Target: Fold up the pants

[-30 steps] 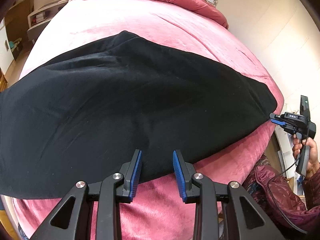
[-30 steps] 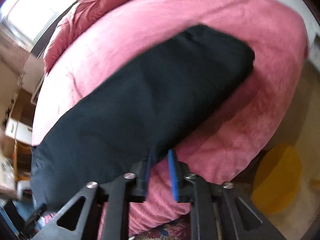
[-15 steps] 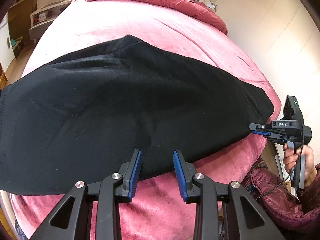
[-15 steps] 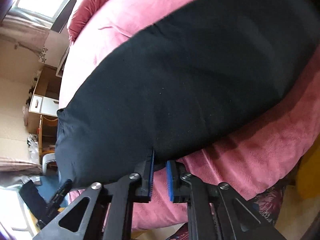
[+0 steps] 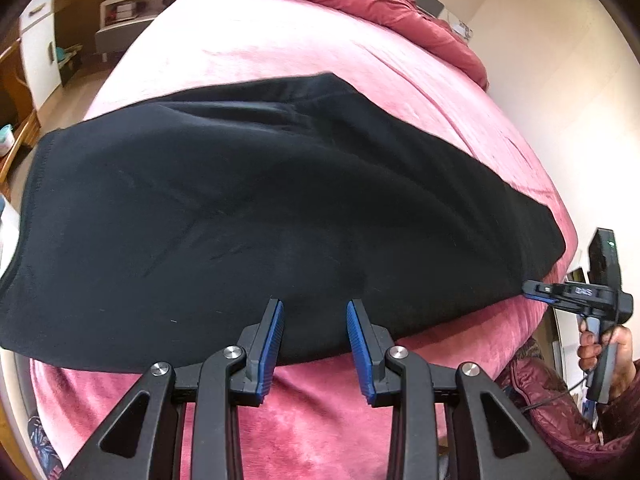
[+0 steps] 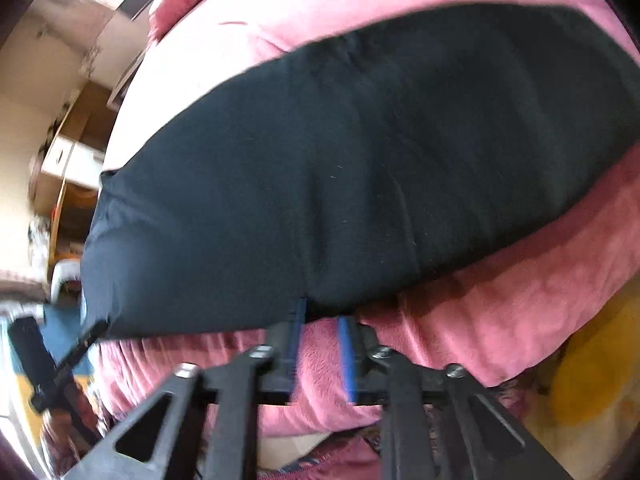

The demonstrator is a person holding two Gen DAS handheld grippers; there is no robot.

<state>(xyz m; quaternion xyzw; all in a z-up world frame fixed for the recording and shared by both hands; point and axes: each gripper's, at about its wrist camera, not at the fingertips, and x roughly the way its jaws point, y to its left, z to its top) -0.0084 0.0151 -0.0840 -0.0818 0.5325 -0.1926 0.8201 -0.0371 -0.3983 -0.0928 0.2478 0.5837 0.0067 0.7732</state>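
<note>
Left hand-held gripper [image 5: 315, 312] gapes over black pants [image 5: 260, 208] — right hand-held gripper [image 6: 320, 320] too.

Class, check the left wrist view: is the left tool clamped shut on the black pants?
No. The left tool is open, its two blue pads apart, with the near edge of the black pants lying between them ungripped.

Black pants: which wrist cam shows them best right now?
Left wrist: the black pants are sharp and almost wholly in frame, laid across the pink bed. Right wrist shows them blurred, close up, cropped at right.
</note>
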